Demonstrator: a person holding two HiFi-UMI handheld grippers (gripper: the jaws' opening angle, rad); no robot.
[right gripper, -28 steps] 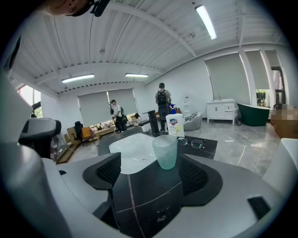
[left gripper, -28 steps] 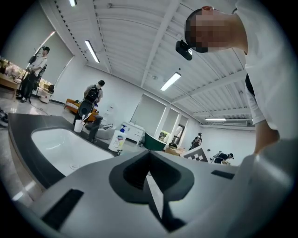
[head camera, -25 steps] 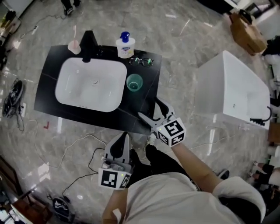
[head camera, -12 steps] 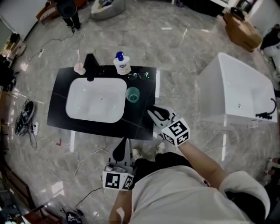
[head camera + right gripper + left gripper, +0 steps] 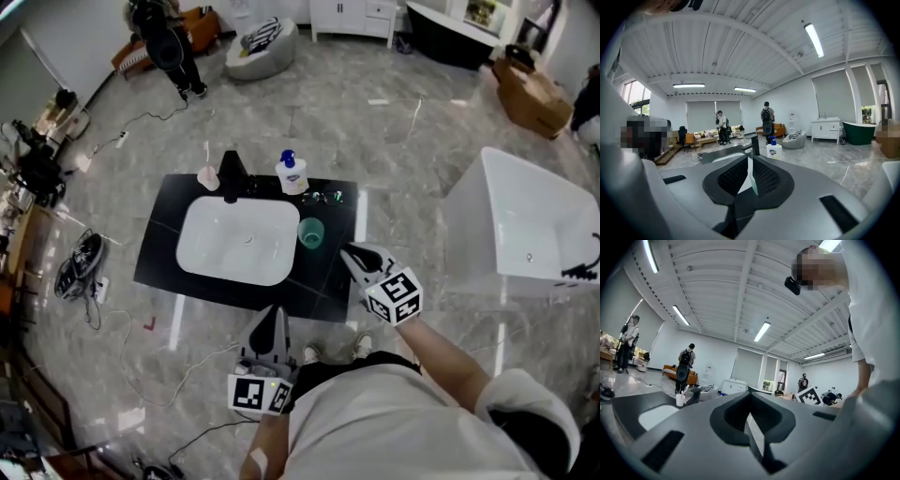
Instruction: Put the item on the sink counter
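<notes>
On the black rectangular tabletop (image 5: pixel 161 261), head view: white round-cornered ceramic basin (image 5: pixel 239 242) set into its middle, black tap (image 5: pixel 232 175) at the far edge behind the basin. Task item, the green translucent plastic cup (image 5: pixel 311 232), stands upright on the black surface just beside the basin's right rim, mouth up, touched by nothing. Along the far edge behind it: white soap bottle with a blue pump top (image 5: pixel 292 173), and to its right a pair of dark-framed glasses (image 5: pixel 328 197) lying flat. Left of the tap, a small pink tumbler (image 5: pixel 207 177) with a thin stick-like thing upright in it; too small to identify.

Right tongs (image 5: pixel 346 250): at the tabletop's right edge, tips aimed toward the cup, near it but apart. Jaws have just been closing and now sit together. Right gripper view shows the ribbed pads drawn up to a thin slit with nothing between them. The cup shows only beyond, through that slit.

Left tongs (image 5: pixel 274 313): off the tabletop, above the grey marbled floor (image 5: pixel 422 159) on the near side, tips pointing toward the basin. Left gripper view: jaws together, nothing held.

Surroundings: white freestanding bathtub (image 5: pixel 520 230) well to the right of the tabletop; a person in dark clothes (image 5: pixel 173 42) standing far off at upper left
</notes>
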